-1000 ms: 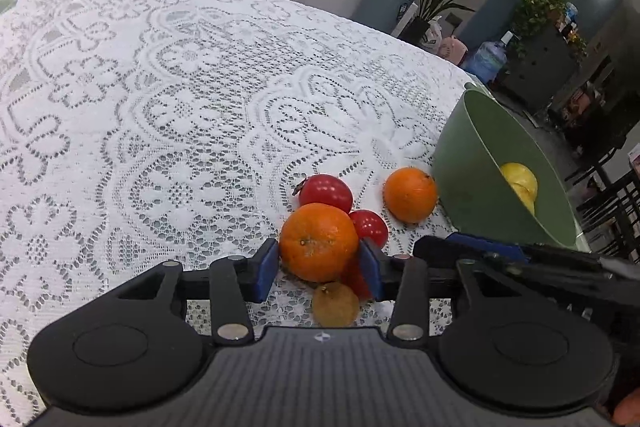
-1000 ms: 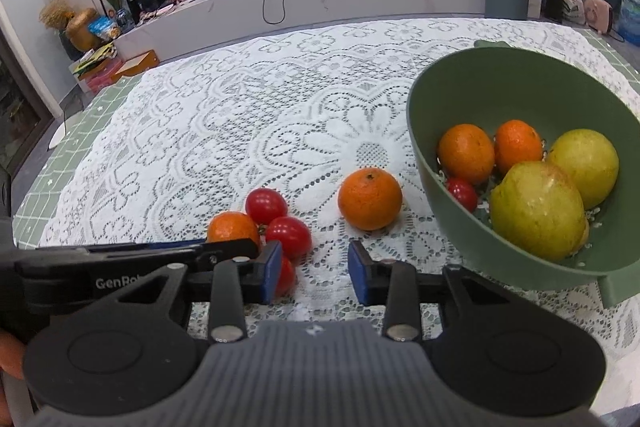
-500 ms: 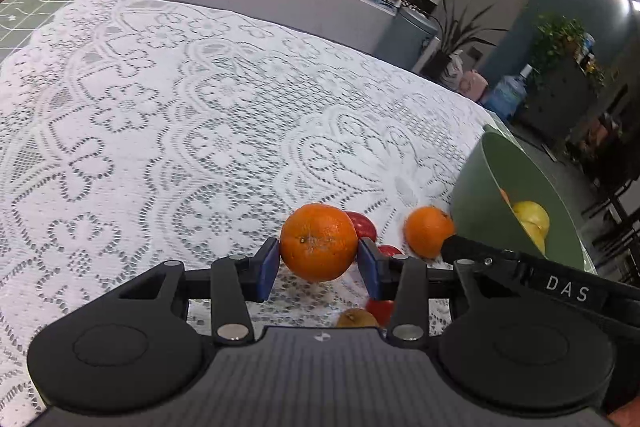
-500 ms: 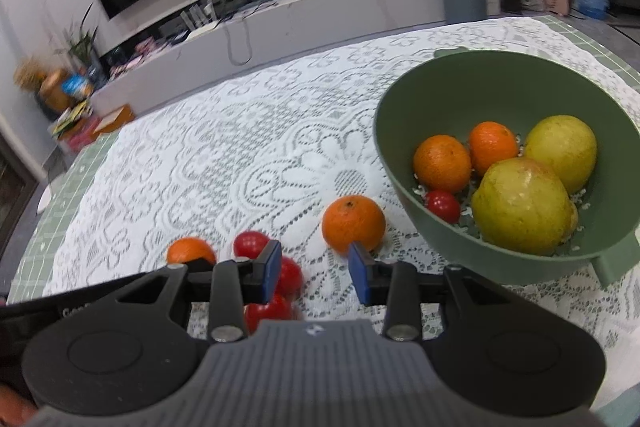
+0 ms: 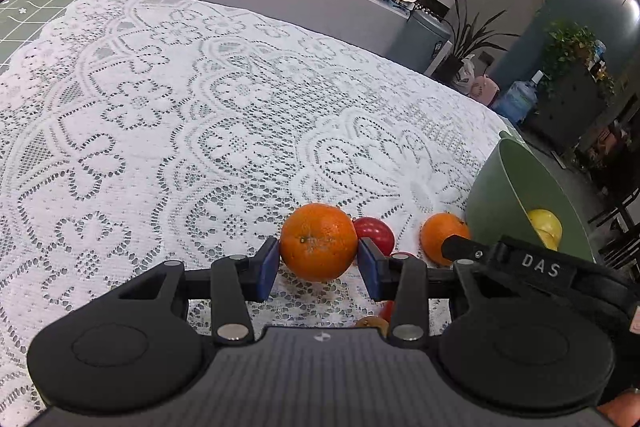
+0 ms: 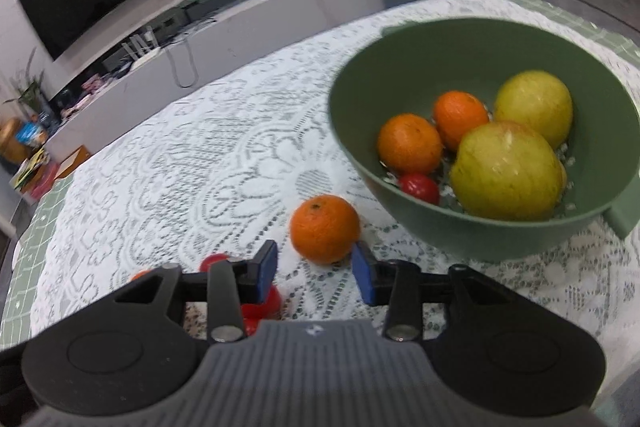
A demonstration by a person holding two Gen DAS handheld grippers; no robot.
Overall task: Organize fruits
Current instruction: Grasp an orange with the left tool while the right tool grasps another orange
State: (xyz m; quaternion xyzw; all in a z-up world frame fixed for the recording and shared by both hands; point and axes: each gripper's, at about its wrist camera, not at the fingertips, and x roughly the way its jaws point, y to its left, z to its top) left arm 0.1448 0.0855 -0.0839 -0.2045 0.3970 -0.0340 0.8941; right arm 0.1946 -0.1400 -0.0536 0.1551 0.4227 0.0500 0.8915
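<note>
two claws work: the left claw (image 5: 318,263) grips an orange (image 5: 318,242), the right claw (image 6: 314,269), jaws just widening and empty, faces a second orange (image 6: 325,229) lying just ahead.

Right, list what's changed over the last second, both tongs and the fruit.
The left tongs, clamped on an orange, lifted it off the lace cloth, clear of the tomatoes. The right tongs rolled, have just been opening, and closed in on the loose orange, which is not yet gripped. The green bowl and its fruit stayed put.
</note>
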